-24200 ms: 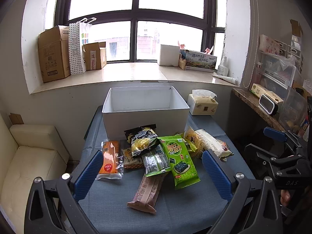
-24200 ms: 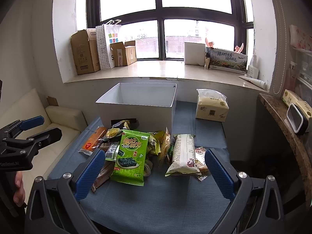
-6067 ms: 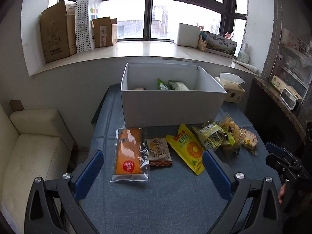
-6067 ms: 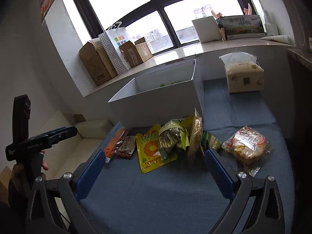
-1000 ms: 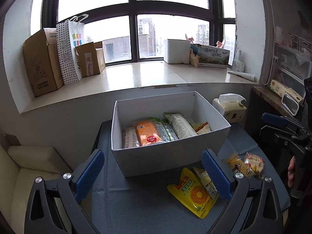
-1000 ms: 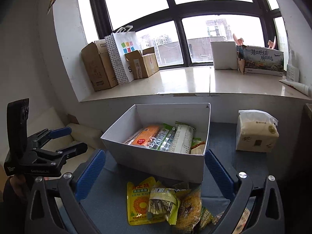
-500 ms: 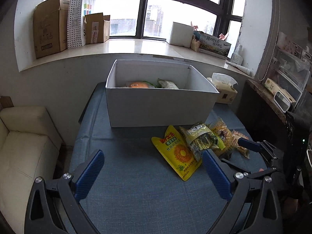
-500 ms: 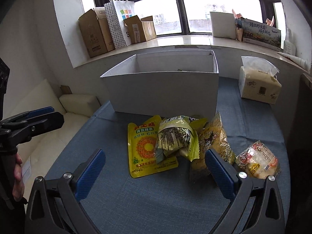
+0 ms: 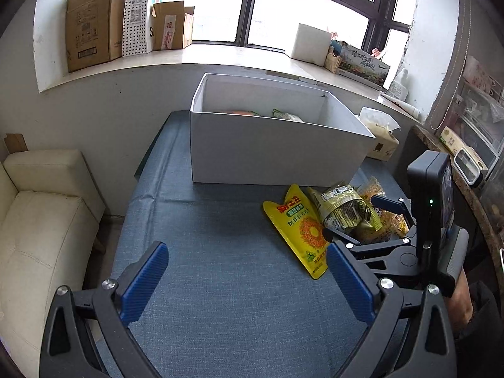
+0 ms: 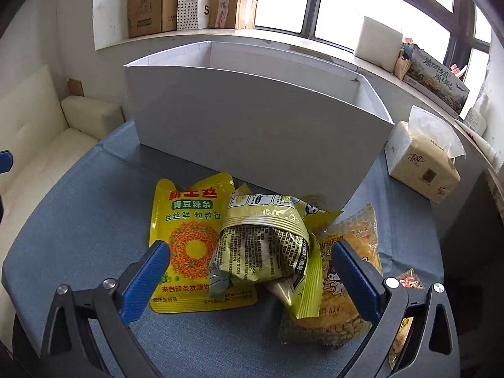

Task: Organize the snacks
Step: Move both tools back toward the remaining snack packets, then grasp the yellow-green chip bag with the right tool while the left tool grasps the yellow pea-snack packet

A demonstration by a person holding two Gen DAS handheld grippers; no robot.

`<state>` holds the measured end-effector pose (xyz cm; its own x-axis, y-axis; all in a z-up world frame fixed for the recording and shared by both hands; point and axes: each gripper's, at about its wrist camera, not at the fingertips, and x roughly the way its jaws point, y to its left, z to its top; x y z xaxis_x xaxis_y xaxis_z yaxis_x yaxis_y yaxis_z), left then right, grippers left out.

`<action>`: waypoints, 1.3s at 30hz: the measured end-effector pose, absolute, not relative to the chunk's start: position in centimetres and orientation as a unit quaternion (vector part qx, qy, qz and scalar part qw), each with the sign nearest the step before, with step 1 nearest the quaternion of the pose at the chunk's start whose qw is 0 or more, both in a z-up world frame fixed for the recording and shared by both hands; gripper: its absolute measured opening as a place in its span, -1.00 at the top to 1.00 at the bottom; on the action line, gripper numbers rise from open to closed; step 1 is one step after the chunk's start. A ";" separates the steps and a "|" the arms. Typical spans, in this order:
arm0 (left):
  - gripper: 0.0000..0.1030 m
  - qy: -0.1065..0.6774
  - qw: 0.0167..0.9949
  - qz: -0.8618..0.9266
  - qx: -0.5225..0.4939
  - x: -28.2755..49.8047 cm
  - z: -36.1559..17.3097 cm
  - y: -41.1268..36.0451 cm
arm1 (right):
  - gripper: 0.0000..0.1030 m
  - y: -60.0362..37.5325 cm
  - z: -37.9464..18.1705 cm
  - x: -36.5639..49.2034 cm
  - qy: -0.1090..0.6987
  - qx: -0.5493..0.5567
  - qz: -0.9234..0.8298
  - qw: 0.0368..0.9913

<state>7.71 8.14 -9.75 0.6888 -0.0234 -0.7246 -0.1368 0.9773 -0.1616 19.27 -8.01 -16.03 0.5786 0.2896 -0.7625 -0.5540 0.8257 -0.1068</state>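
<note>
My right gripper (image 10: 252,278) is open and low over the snack pile, and a crumpled yellow-green bag (image 10: 261,249) lies between its fingers. Left of that bag is a flat yellow pouch (image 10: 189,236); to the right is an orange-yellow snack bag (image 10: 346,267), with a small red packet (image 10: 409,277) beyond it. Behind stands the white box (image 10: 252,126). In the left wrist view my left gripper (image 9: 245,283) is open over bare blue cloth. The right gripper (image 9: 351,217) straddles the crumpled bag (image 9: 343,211) beside the yellow pouch (image 9: 299,230). Packets show inside the box (image 9: 277,148).
A tissue box (image 10: 422,163) stands right of the white box. A cream sofa (image 9: 41,214) lies off the table's left edge. Cardboard boxes (image 9: 91,22) line the window sill. A cluttered shelf (image 9: 472,145) is on the right. The blue tablecloth (image 9: 204,236) is bare at front left.
Both grippers have moved lower and closer to the table. The right gripper has come down over the pile, so the crumpled bag now sits between its fingers.
</note>
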 end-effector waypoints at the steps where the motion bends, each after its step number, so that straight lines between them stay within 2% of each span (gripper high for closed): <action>1: -0.98 0.394 0.913 0.032 -0.102 7.7 -9.9 8.2 | -1.00 -8.1 -16.2 19.5 0.394 -0.168 0.238 0.872; 9: -0.98 0.408 0.906 0.036 -0.109 7.9 -10.8 8.6 | -0.99 -8.0 -17.2 21.2 0.428 -0.143 0.238 0.860; 10: -0.98 0.410 0.905 0.037 -0.109 7.9 -10.9 8.5 | -0.79 -8.0 -17.4 21.4 0.432 -0.140 0.239 0.858; 11: -0.98 0.412 0.904 0.038 -0.108 8.0 -11.0 8.5 | -0.38 -7.9 -17.6 21.6 0.438 -0.140 0.235 0.856; 13: -0.98 0.416 0.902 0.038 -0.107 8.1 -11.3 8.4 | -0.36 -8.0 -17.6 21.6 0.436 -0.140 0.229 0.859; 17: -0.98 0.420 0.900 0.036 -0.111 8.3 -11.6 8.3 | -0.15 -9.4 -16.3 20.9 0.423 -0.106 0.251 0.864; 25: -0.98 0.436 0.894 0.009 -0.104 9.8 -12.2 6.7 | -0.15 -16.6 -9.2 17.3 0.344 0.014 0.271 0.899; 28: -0.98 0.453 0.886 0.003 -0.099 11.4 -12.8 5.3 | -0.15 -19.0 -7.6 15.6 0.323 0.024 0.255 0.911; 39: -0.98 0.511 0.843 0.101 -0.137 19.5 -16.5 0.7 | -0.15 -23.4 -7.9 13.1 0.315 0.046 0.212 0.924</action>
<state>19.52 0.71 -16.51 0.4582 0.0301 -0.8883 -0.3108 0.9418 -0.1284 13.14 -23.39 -7.90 0.7118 0.4215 -0.5618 -0.3632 0.9055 0.2193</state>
